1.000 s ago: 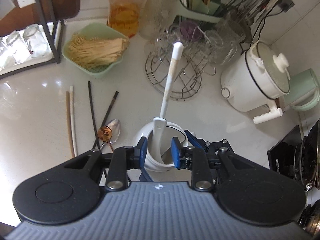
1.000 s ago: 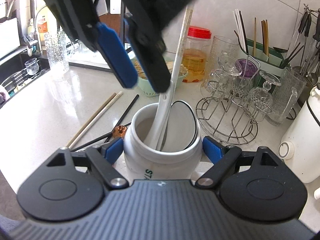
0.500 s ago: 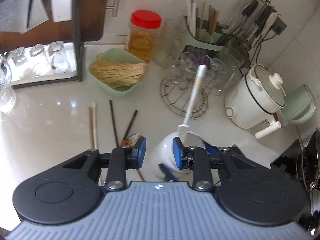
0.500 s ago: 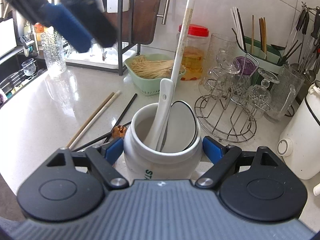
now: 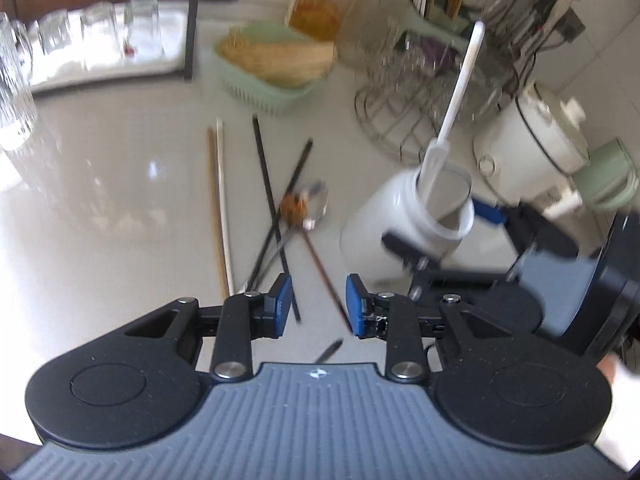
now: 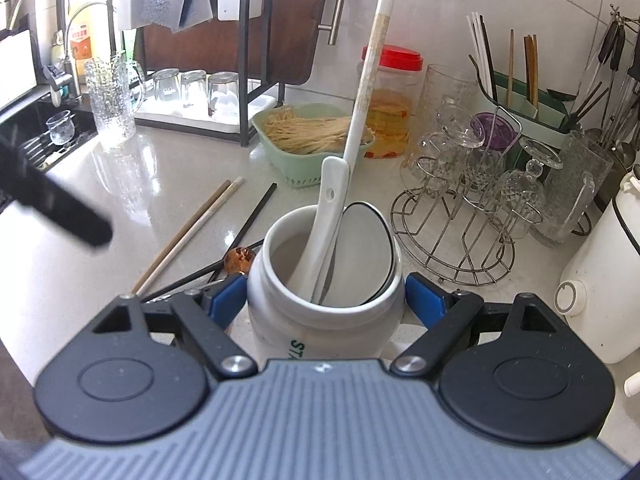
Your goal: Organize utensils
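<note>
Your right gripper [image 6: 326, 300] clamps the white jar [image 6: 324, 312], which holds two spoons. Left gripper [image 5: 316, 304]: jaws open, empty, over the loose chopsticks [image 5: 218, 204] and metal spoon [image 5: 314, 206] on the table [image 5: 100, 200]. Those remain.

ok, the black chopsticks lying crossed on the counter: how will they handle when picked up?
The thin black chopsticks look stiff, light and probably slick. They lie flat on the glossy white counter, so pinching will be fiddly. They cross a metal spoon, which may shift when one is lifted.
</note>
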`<action>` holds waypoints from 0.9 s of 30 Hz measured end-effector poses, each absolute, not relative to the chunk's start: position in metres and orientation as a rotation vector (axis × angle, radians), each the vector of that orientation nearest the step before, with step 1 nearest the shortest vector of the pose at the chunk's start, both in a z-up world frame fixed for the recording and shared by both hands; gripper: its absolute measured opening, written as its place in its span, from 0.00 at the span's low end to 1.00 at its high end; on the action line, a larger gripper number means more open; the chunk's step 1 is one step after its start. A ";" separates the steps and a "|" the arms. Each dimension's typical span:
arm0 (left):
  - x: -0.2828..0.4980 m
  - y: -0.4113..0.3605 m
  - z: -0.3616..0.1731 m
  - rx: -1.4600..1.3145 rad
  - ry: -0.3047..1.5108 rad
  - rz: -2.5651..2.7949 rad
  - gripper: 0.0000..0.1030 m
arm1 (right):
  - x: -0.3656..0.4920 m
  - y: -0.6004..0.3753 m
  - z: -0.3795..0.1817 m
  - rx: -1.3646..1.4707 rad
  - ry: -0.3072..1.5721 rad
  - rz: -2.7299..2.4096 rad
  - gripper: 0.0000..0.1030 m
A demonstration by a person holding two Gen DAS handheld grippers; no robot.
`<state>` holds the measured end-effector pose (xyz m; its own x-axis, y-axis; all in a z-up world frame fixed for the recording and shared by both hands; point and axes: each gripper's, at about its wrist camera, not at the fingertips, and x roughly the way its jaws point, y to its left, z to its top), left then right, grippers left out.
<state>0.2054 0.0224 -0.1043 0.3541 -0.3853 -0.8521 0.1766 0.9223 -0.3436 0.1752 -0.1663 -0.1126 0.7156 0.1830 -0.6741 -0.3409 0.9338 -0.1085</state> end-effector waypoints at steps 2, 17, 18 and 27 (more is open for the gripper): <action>0.201 0.023 -0.117 -0.192 1.176 -0.394 0.33 | 0.177 -0.166 -0.112 -0.236 0.724 0.297 0.86; 0.189 -0.016 -0.191 0.030 1.237 -0.652 0.33 | 0.180 -0.164 -0.111 -0.236 0.758 0.291 0.86; 0.189 -0.020 -0.194 0.052 1.243 -0.662 0.33 | 0.180 -0.164 -0.111 -0.235 0.758 0.290 0.86; 0.188 -0.050 -0.204 0.195 1.214 -0.729 0.31 | 0.179 -0.164 -0.112 -0.225 0.753 0.271 0.86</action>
